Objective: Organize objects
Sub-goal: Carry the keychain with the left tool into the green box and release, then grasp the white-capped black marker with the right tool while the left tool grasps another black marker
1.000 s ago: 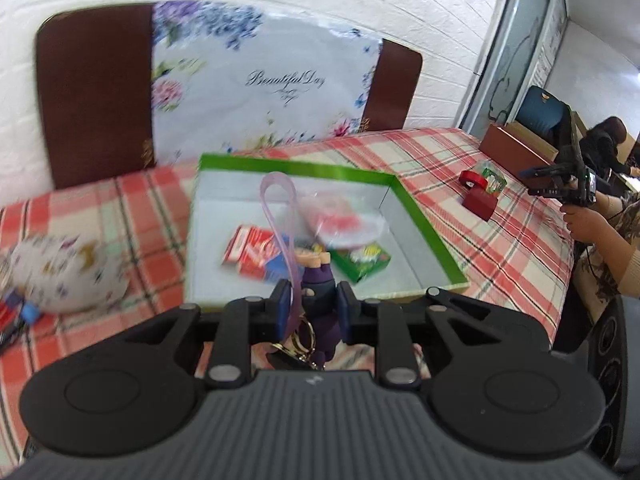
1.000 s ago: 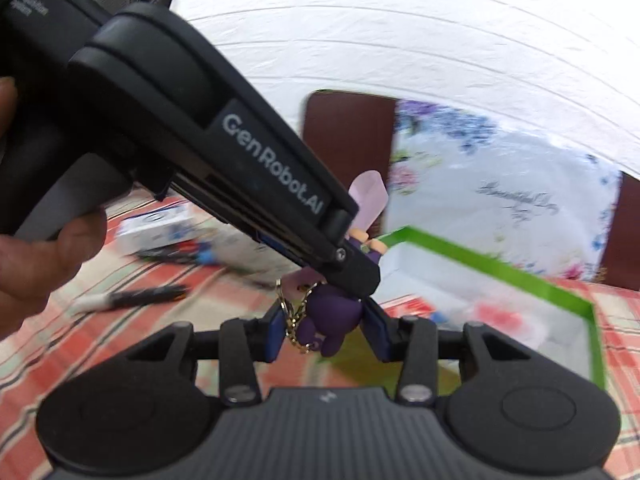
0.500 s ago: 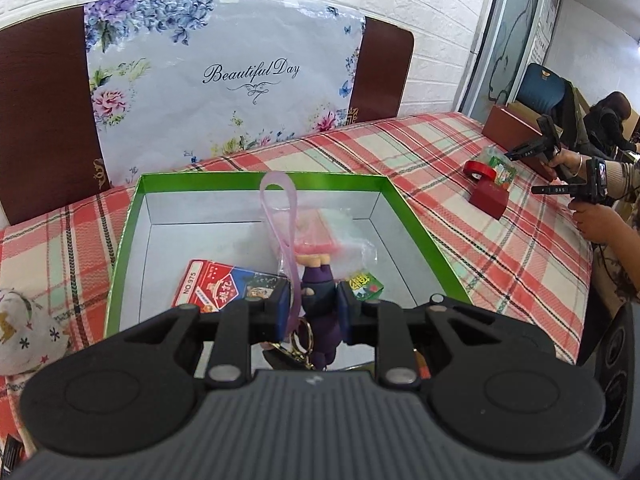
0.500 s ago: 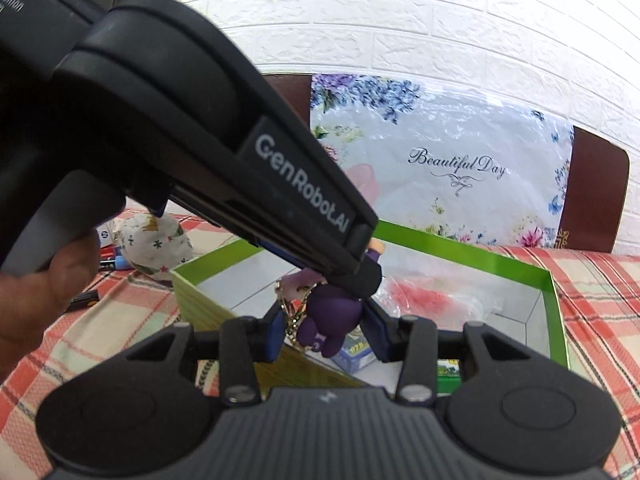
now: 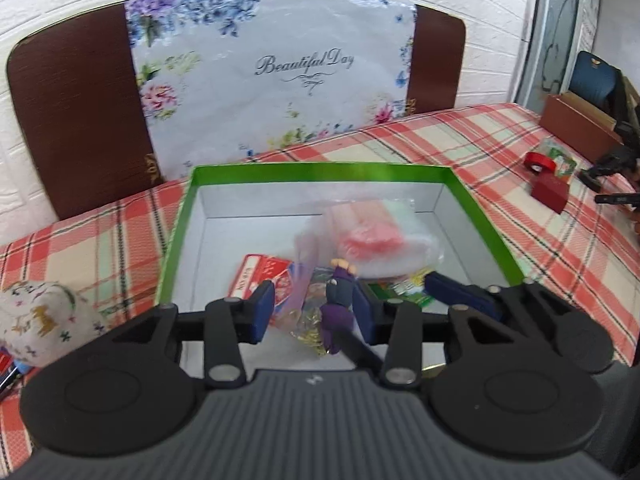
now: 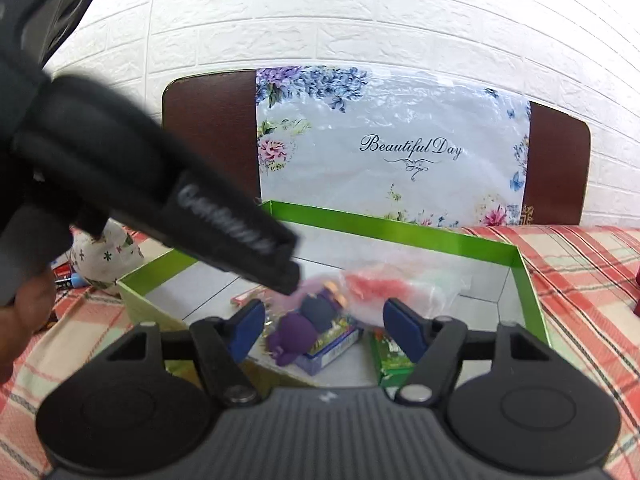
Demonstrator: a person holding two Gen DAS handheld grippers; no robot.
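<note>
The purple figure keychain (image 5: 339, 300) with its pink strap (image 5: 304, 280) is blurred, low inside the green-rimmed box (image 5: 320, 169). In the right wrist view the figure (image 6: 304, 326) rests against a blue pack (image 6: 334, 348) on the box floor. My left gripper (image 5: 312, 310) is opening; the figure is close to its right pad, the left pad stands clear. My right gripper (image 6: 326, 330) is also opening, wide of the figure on both sides. The left gripper's (image 6: 224, 224) tip hangs just above the figure. One right finger (image 5: 460, 294) shows beside the left gripper.
The box (image 6: 400, 233) also holds a red card pack (image 5: 260, 276), a clear bag with something pink (image 5: 372, 236) and a green pack (image 6: 388, 356). A white patterned pouch (image 5: 36, 316) lies left of it. A red tape roll (image 5: 540, 162) and red box (image 5: 550, 194) sit far right.
Both grippers, shut on the purple figure before, have spread their jaws. The figure has dropped lower into the box and its upright strap has fallen. Earlier both hands moved over the box.
</note>
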